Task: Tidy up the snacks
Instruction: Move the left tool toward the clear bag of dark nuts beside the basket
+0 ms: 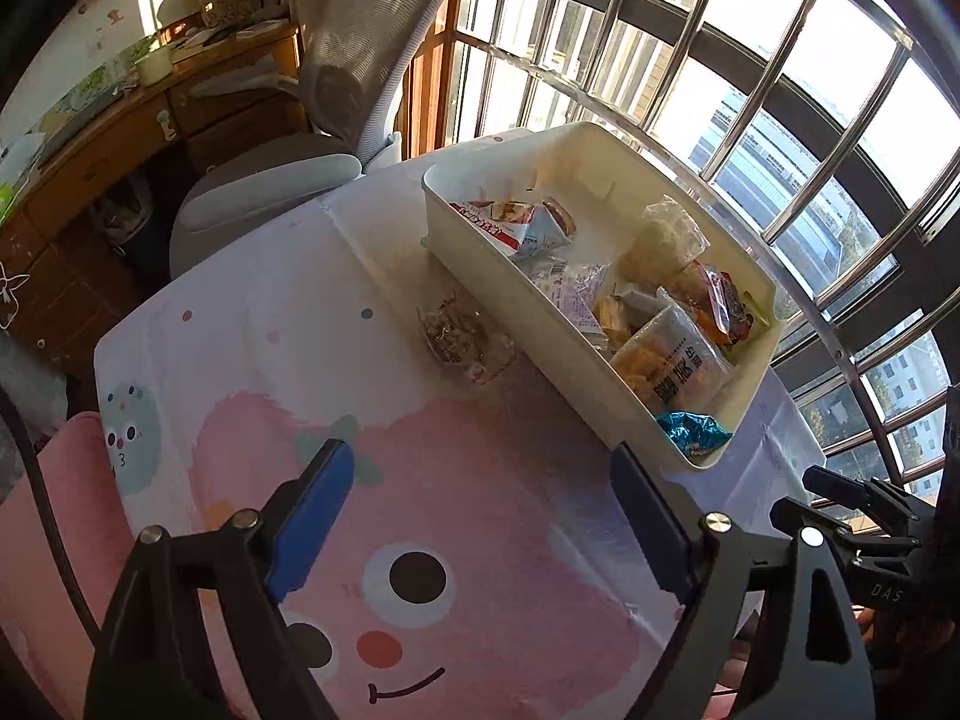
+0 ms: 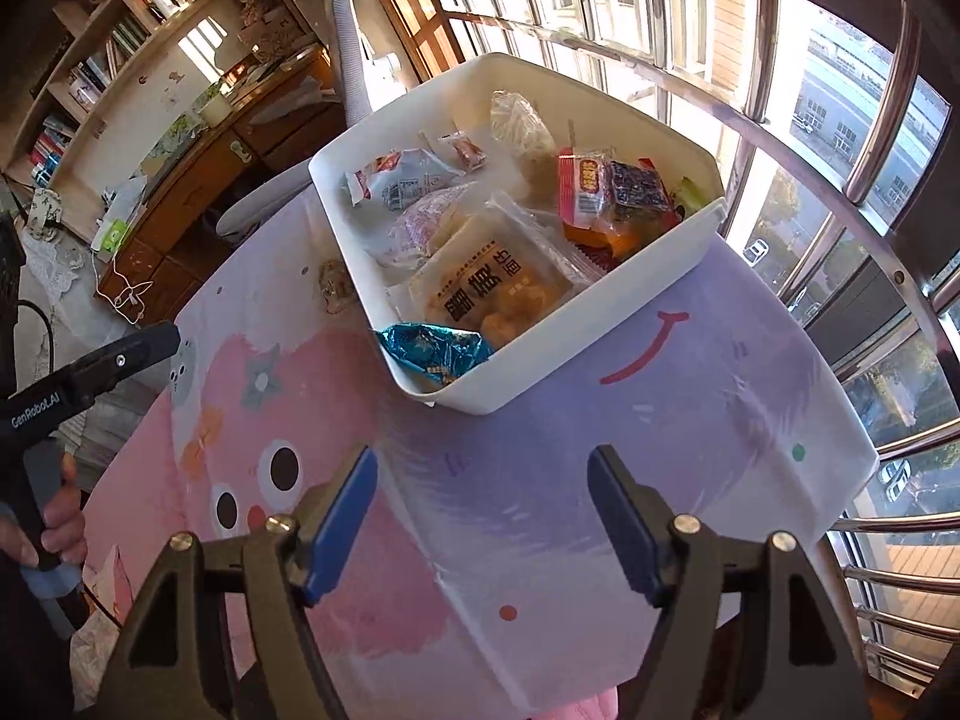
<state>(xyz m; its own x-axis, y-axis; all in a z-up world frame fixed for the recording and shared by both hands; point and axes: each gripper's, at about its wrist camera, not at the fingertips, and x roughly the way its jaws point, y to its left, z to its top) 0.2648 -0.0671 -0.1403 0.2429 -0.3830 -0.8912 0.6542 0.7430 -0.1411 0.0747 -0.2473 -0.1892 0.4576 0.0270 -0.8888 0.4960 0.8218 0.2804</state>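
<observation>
A white plastic bin stands on the cartoon-print tablecloth, filled with several snack packets. Among them are a clear bag with black lettering, a shiny blue packet at the near corner and a red packet. One clear wrapped snack lies on the cloth just outside the bin's left wall. My left gripper hangs open over the cloth, nothing between its blue pads. My right gripper is open too, short of the bin.
A grey mesh chair and a wooden desk stand beyond the table's far left. Metal window bars run close behind the bin. The other gripper's black body and a hand sit at the left edge.
</observation>
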